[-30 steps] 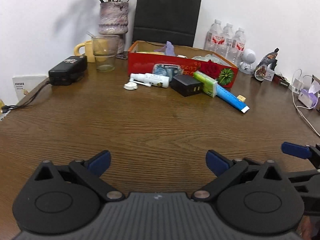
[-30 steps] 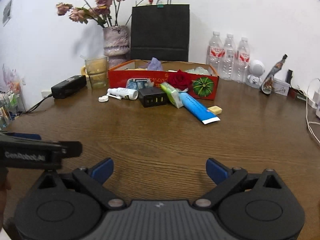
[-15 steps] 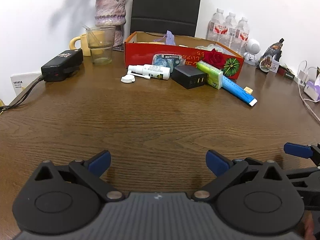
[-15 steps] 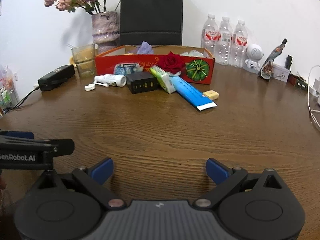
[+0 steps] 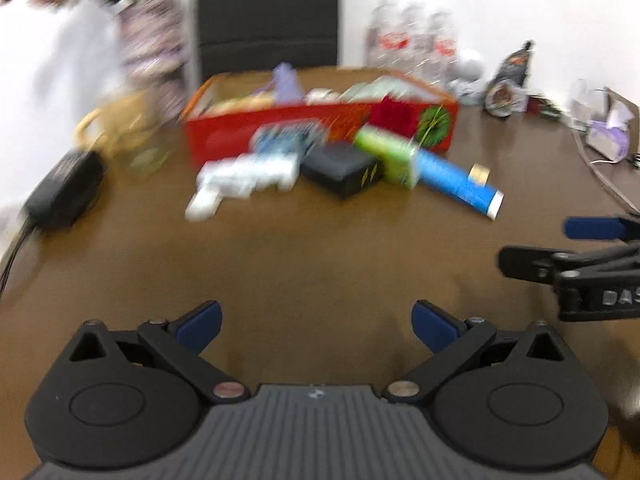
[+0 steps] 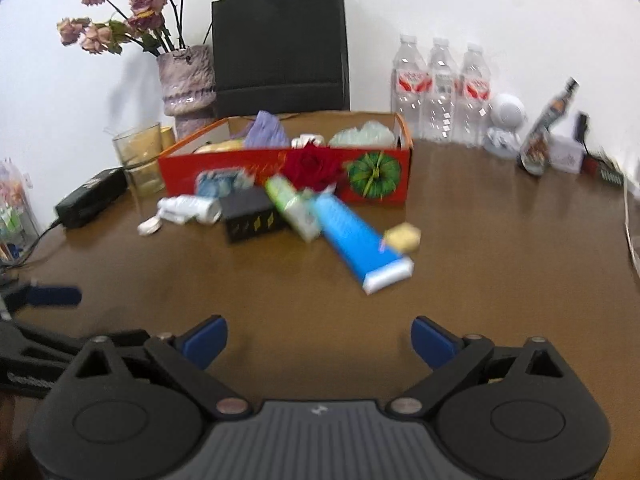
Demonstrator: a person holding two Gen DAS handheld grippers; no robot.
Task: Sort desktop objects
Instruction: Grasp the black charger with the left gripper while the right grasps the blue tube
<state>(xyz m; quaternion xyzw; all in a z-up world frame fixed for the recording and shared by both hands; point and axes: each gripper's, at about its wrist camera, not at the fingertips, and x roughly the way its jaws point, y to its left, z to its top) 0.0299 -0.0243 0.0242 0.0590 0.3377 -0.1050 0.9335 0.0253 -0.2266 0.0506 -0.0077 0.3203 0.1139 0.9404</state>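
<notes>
A red cardboard box (image 6: 380, 188) with several items in it stands at the back of the brown table. In front of it lie a white spray bottle (image 6: 190, 209) with its cap (image 6: 149, 226), a black charger (image 6: 252, 216), a green pack (image 6: 292, 206), a blue tube (image 6: 360, 240) and a small yellow eraser (image 6: 404, 236). The same pile shows blurred in the left wrist view, with the box (image 5: 224, 136) and charger (image 5: 340, 168). My left gripper (image 5: 316, 326) and my right gripper (image 6: 318, 338) are both open and empty, short of the pile.
A black adapter with cable (image 6: 90, 198), a glass (image 6: 140, 160), a vase of dried roses (image 6: 188, 88), a black paper bag (image 6: 280, 44), three water bottles (image 6: 440, 96), a white figurine (image 6: 506, 124) and cables at the right edge (image 5: 600, 168) ring the table.
Both grippers have moved forward toward the pile by the red box, which now looks larger and blurred. Both stay open and empty.
</notes>
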